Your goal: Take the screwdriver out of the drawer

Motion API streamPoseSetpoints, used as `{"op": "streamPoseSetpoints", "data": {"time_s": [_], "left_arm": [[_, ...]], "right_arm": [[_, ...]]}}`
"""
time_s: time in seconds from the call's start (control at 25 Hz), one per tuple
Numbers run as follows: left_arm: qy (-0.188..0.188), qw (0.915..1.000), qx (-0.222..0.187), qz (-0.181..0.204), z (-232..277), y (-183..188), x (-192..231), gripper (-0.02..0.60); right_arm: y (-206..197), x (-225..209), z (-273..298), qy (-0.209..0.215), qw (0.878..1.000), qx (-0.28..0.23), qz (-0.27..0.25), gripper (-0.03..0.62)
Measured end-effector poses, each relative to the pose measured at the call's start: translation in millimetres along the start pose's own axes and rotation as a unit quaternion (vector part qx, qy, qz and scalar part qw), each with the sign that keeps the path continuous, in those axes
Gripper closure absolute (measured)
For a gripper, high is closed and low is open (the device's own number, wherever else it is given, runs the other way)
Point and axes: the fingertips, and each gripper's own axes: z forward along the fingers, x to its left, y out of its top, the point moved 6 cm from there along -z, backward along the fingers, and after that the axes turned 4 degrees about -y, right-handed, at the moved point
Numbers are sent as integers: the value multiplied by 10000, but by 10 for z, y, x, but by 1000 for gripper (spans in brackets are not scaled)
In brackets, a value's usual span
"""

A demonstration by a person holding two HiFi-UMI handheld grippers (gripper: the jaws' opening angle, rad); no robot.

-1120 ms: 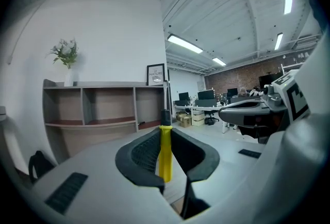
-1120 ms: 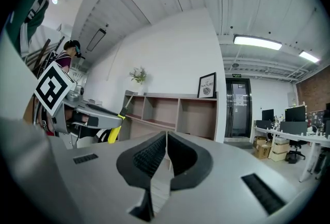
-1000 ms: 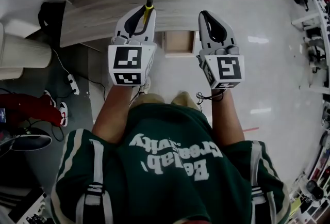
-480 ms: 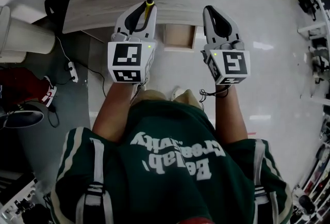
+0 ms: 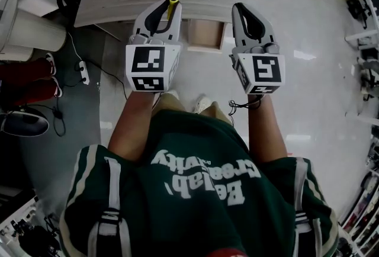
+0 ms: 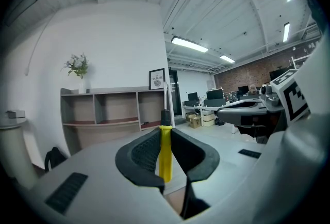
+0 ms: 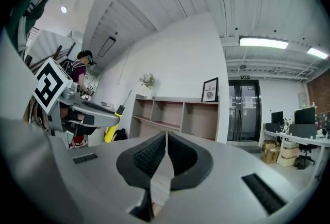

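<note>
A screwdriver (image 5: 172,6) with a yellow handle and a black collar sits between the jaws of my left gripper (image 5: 170,8), which is shut on it. Its thin shaft points forward over the wooden desk (image 5: 130,4). In the left gripper view the yellow handle (image 6: 165,153) stands upright between the dark pads. My right gripper (image 5: 241,10) hovers level beside it, shut with nothing in it; its pads (image 7: 154,158) meet. The open wooden drawer (image 5: 205,35) lies below and between the two grippers. The right gripper view shows the left gripper (image 7: 87,114) holding the screwdriver (image 7: 119,109).
A grey shelf unit (image 6: 113,112) with a plant (image 6: 78,65) on top stands against the white wall behind the desk. A white bin (image 5: 29,28), cables and a power strip (image 5: 83,75) lie on the floor at the left. Office desks (image 6: 206,107) stand farther right.
The desk, the drawer and the floor items have slid upward in the head view as the person shifted. Both grippers moved along together, and the left one still holds the screwdriver.
</note>
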Motion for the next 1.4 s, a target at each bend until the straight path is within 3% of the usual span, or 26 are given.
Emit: {"op": "streamPoseSetpoints", "data": {"time_s": [0.28,0.6,1.4], "left_arm": [[-82,9999,-138,6,-72,66,27,503],[-102,9997,-156,160,-67,97,30,503],[-196,9996,-167,-63,10,44,-89,503]], "right_arm": [[31,77,-41,117,9996,129,-207,557],[122,64,-82,-38,9999,62,106,560],[87,-48,-155,-35,9999,112,9,560]]}}
